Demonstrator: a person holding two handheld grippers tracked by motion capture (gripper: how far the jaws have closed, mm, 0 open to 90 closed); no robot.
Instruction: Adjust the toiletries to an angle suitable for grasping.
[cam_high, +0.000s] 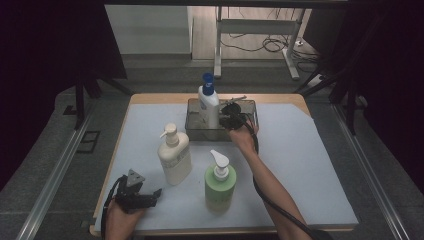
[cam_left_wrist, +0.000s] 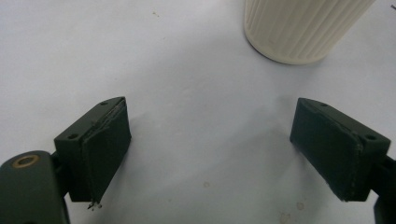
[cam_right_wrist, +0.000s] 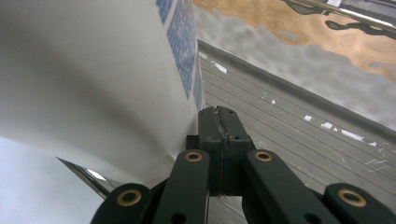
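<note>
White bottle (cam_high: 209, 104) crowds the tray (cam_high: 250, 106); mat's right side (cam_high: 300, 165) open.

I see white blue-capped pump bottle (cam_high: 208, 102) in metal tray (cam_high: 248, 106) at rear; cream pump bottle (cam_high: 174, 157) left of green pump bottle (cam_high: 219, 186), both nearer me.

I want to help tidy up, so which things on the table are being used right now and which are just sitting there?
In use:
- white bottle with blue pump cap
- clear rectangular tray it stands in
- right tongs, shut, inside the tray beside the bottle

Just sitting:
- cream ribbed pump bottle
- green pump bottle
- left tongs, open, holding nothing
</note>
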